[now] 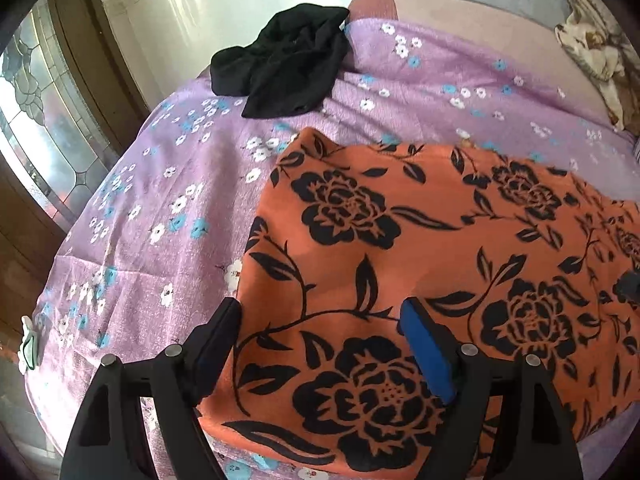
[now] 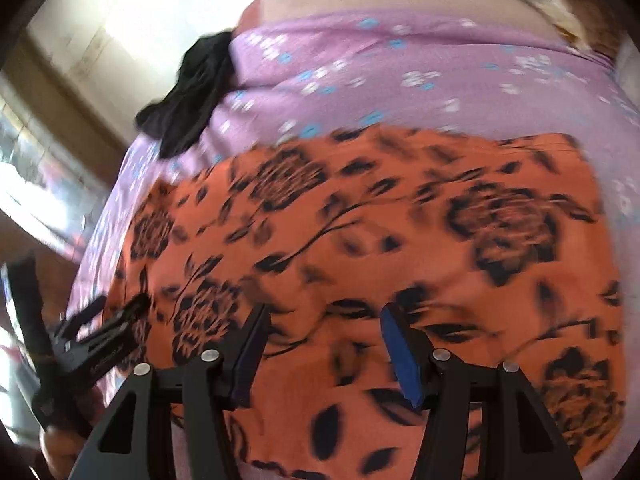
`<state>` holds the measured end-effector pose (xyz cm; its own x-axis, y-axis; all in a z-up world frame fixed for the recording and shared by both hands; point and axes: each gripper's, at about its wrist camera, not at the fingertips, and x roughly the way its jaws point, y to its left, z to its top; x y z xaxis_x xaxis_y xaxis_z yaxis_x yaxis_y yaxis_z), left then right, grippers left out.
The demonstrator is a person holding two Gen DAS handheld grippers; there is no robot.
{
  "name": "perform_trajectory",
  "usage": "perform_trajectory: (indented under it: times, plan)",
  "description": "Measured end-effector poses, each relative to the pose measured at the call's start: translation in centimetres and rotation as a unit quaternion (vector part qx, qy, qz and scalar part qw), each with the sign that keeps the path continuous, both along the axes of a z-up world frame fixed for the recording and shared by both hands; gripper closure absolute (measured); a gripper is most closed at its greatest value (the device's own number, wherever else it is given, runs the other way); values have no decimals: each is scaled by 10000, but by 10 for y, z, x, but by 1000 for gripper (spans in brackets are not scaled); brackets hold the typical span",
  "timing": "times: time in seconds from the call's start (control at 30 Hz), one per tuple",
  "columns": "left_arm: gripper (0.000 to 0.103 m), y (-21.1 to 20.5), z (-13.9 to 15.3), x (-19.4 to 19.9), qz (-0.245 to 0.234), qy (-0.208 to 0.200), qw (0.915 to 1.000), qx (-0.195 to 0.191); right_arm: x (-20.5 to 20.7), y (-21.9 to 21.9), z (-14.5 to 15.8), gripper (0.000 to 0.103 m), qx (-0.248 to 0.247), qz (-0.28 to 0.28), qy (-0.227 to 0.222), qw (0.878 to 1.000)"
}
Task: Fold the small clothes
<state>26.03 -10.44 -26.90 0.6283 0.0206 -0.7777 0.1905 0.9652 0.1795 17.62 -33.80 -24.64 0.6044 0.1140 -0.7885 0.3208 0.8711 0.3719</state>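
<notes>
the left claw [image 1: 320, 320] is released, jaws spread wide over the near left corner of the orange cloth with black flowers [image 1: 420, 260]; one finger sits at the cloth's left edge, the other over the print, and i cannot tell whether either touches it. the cloth lies spread flat on the bed's purple flowered sheet [image 1: 160, 200], directly ahead of and under this claw. a crumpled black garment [image 1: 284, 64] lies well ahead and slightly to the left, near the far edge of the bed. in the blurred right wrist view the right claw [image 2: 322, 324] is also released, jaws apart above the orange cloth [image 2: 360, 220], with the left claw [image 2: 116, 312] off to its left at the cloth's edge.
</notes>
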Motion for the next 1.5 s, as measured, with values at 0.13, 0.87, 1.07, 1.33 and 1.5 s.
perform_trajectory:
  times: [0.13, 0.87, 1.07, 1.33, 1.5]
  plan:
    - [21, -4, 8, -5, -81, -167, 9998, -122, -21, -45, 5, 43, 235, -821, -51, 9963]
    - [13, -53, 50, -115, -792, -373, 9946, -552, -112, -76, 37, 43, 300, -1287, -612, 9893]
    - [13, -87, 119, -157, -1521, -631, 9792, -1190, -136, -91, 54, 42, 340, -1528, -986, 9827]
    - [8, -49, 133, -114, -788, -806, 9827, -1467, -120, -97, 61, 42, 600, -1513, -1116, 9803]
    - [9, -12, 86, -66, -90, -560, 9926, -1072, -96, -83, 51, 42, 640, -1285, -894, 9856]
